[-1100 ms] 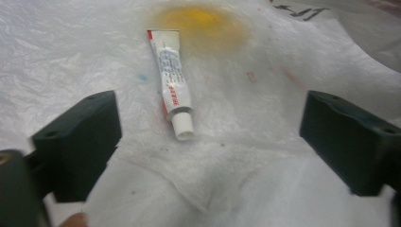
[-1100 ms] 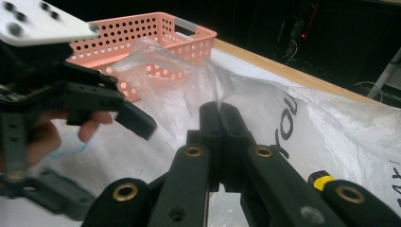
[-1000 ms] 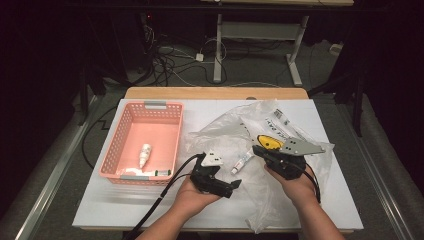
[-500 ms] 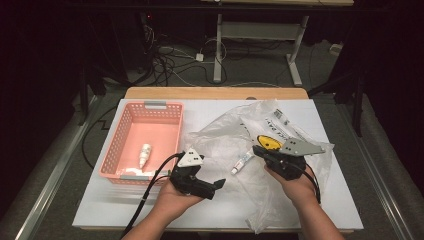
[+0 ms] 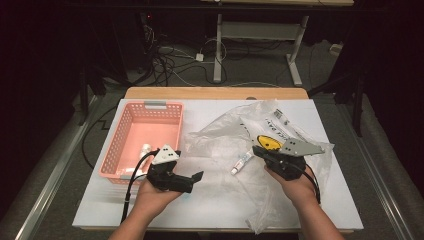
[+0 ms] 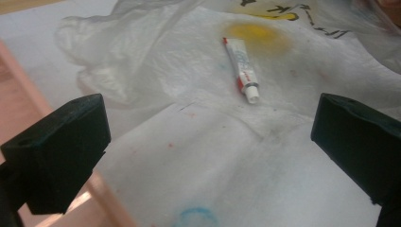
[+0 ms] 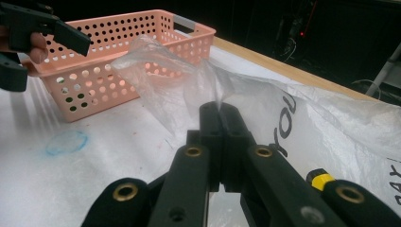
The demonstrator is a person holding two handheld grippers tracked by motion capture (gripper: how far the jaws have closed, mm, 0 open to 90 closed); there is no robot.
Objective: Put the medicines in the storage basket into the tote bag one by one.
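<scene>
White table (image 5: 210, 210). A clear plastic bag (image 5: 235, 137) with black print lies crumpled across the middle and right of it. The right gripper (image 5: 257, 150) sits over the bag's right half, held in the right hand (image 5: 295, 185). In the right gripper view its jaws are pressed together and pinch a fold of the bag's film (image 7: 208, 92), which rises in a peak above the fingertips. Grip: closed on the bag.

A small white tube (image 5: 241, 163) with red marking lies flat on the bag, just left of the right gripper and apart from both grippers. In the left gripper view the tube (image 6: 241, 69) lies ahead of the jaws, cap end nearer the camera, beside a yellow patch showing through the film.

The left gripper (image 5: 197, 176) is held in the left hand (image 5: 155, 195) near the front edge of the table, just right of the pink basket (image 5: 112, 150), pointing towards the bag. Its jaws stand wide apart with nothing between them.

The basket stands on the left of the table. A small white bottle (image 5: 145, 149) lies on its floor.
</scene>
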